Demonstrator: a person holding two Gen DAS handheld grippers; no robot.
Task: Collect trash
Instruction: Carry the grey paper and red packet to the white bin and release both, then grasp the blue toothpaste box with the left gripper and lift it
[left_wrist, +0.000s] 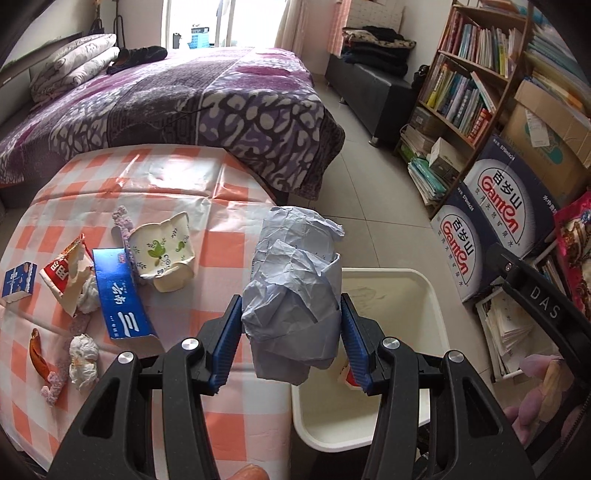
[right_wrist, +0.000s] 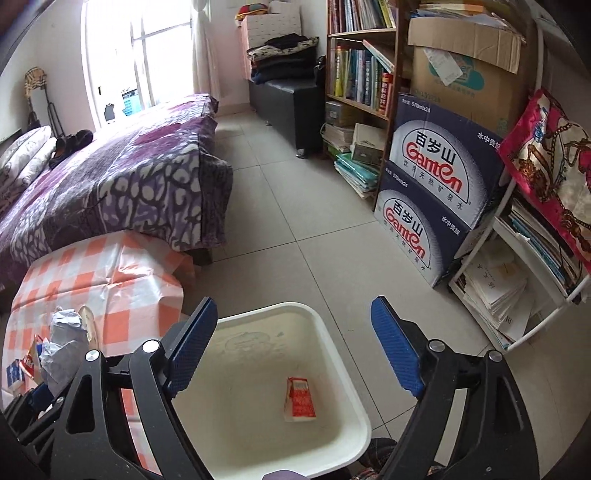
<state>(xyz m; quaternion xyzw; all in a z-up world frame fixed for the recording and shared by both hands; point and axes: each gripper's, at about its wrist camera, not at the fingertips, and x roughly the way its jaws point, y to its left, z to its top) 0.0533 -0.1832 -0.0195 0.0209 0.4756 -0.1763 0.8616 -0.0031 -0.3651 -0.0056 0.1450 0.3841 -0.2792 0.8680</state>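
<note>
My left tongs are clenched on a crumpled wad of pale blue-grey paper, the blue pads pressing its two sides, and I see the wad standing up between them at the edge of the desk, partly over the rim of the white bin. My right tongs are released, jaws spread wide with nothing between them, hanging over the bin, which sits on the tiled floor just beside the desk. A small red-and-white carton lies on the bin's bottom. On the desk's orange-and-white checked cloth, left of my left tongs, more trash lies close together: a crushed paper cup with green leaf print, a long blue box, a torn red-and-white wrapper, a small blue-and-white carton, a balled white tissue and an orange scrap. Beyond the desk stands a bed with a purple patterned cover; to the right, stacked Ganten cartons and a bookshelf.
</note>
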